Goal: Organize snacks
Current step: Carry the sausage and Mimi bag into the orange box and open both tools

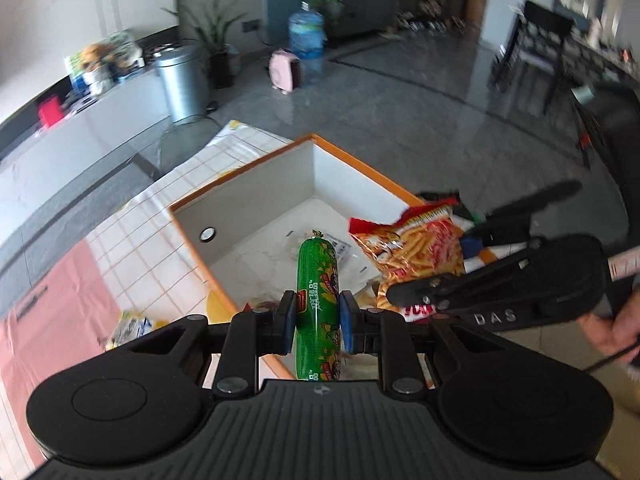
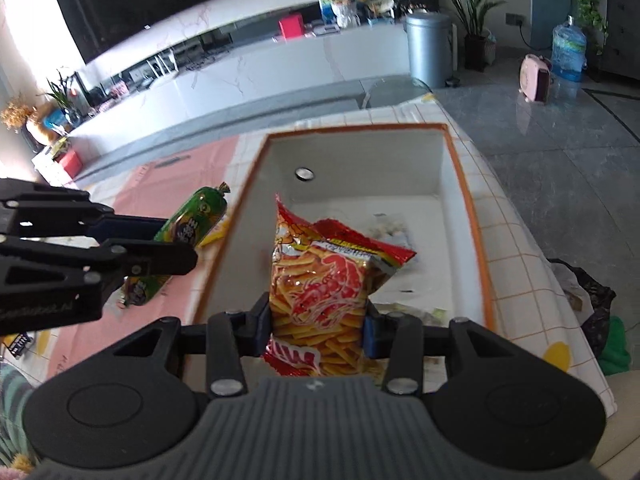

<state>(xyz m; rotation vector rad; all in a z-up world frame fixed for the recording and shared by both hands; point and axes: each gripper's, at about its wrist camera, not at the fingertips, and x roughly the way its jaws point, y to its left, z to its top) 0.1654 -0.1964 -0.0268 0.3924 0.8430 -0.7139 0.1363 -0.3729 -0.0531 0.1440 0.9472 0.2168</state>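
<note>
My left gripper (image 1: 318, 322) is shut on a green sausage stick (image 1: 318, 280) and holds it over the near edge of the orange-rimmed white box (image 1: 360, 164). My right gripper (image 2: 318, 322) is shut on a red bag of fries snacks (image 2: 320, 280) and holds it above the inside of the box (image 2: 472, 216). In the left wrist view the red bag (image 1: 412, 248) and the right gripper (image 1: 472, 276) are at the right, over the box. In the right wrist view the left gripper (image 2: 120, 248) and the sausage (image 2: 188, 220) are left of the box, over the cloth.
The box sits on a table with a white checked cloth (image 2: 516, 248) and a pink cloth (image 2: 168, 184). Clear-wrapped snacks (image 2: 392, 228) lie on the box floor. A small packet (image 1: 128, 328) lies on the cloth. A dark bag (image 2: 592, 296) hangs off the table's right side.
</note>
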